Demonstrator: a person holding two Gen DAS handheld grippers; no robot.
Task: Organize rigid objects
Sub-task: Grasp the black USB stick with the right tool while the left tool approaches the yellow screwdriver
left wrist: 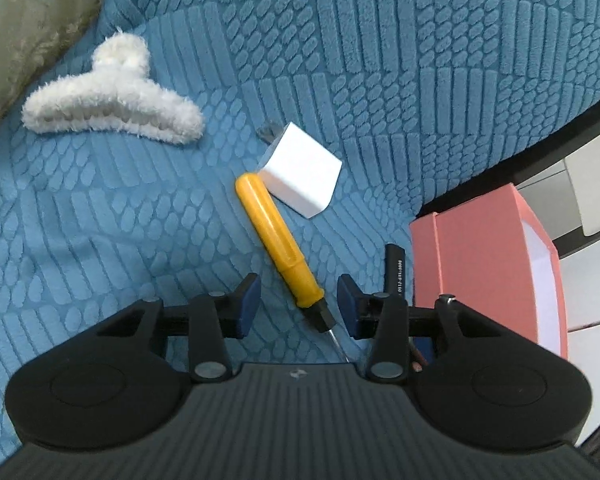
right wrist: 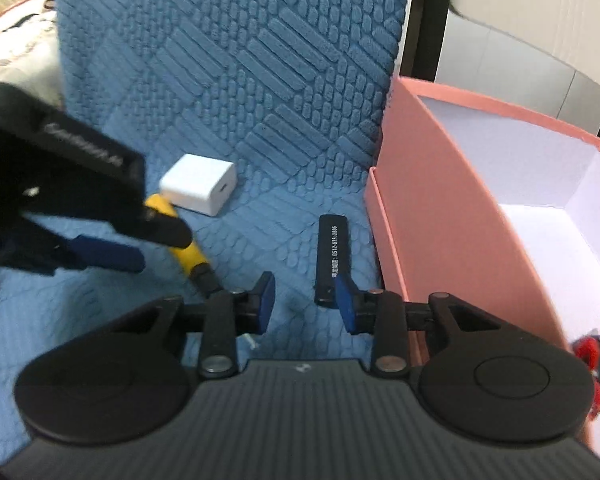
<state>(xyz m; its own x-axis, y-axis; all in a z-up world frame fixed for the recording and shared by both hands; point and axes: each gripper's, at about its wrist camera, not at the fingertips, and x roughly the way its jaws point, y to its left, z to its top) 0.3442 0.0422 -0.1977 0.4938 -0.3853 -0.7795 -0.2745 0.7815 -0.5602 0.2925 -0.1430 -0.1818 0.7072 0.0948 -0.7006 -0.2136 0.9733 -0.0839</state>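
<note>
A yellow-handled screwdriver (left wrist: 276, 236) lies on the blue textured cover, its black collar and metal shaft between the fingers of my open left gripper (left wrist: 298, 304). A white charger cube (left wrist: 300, 170) sits just beyond its handle end. A black stick with white print (left wrist: 396, 276) lies beside the pink box (left wrist: 480, 260). In the right wrist view my open right gripper (right wrist: 305, 300) hovers over the cover, its right finger over the near end of the black stick (right wrist: 334, 252). The screwdriver (right wrist: 188, 250), the charger (right wrist: 198, 189) and the left gripper (right wrist: 112, 256) show at left.
A fluffy white hair claw (left wrist: 112, 98) lies at the far left on the blue cover (left wrist: 420, 60). The pink box (right wrist: 440, 208) stands open on the right with a white inside; a red object (right wrist: 596, 364) lies in its near corner. Pale curtain at far left.
</note>
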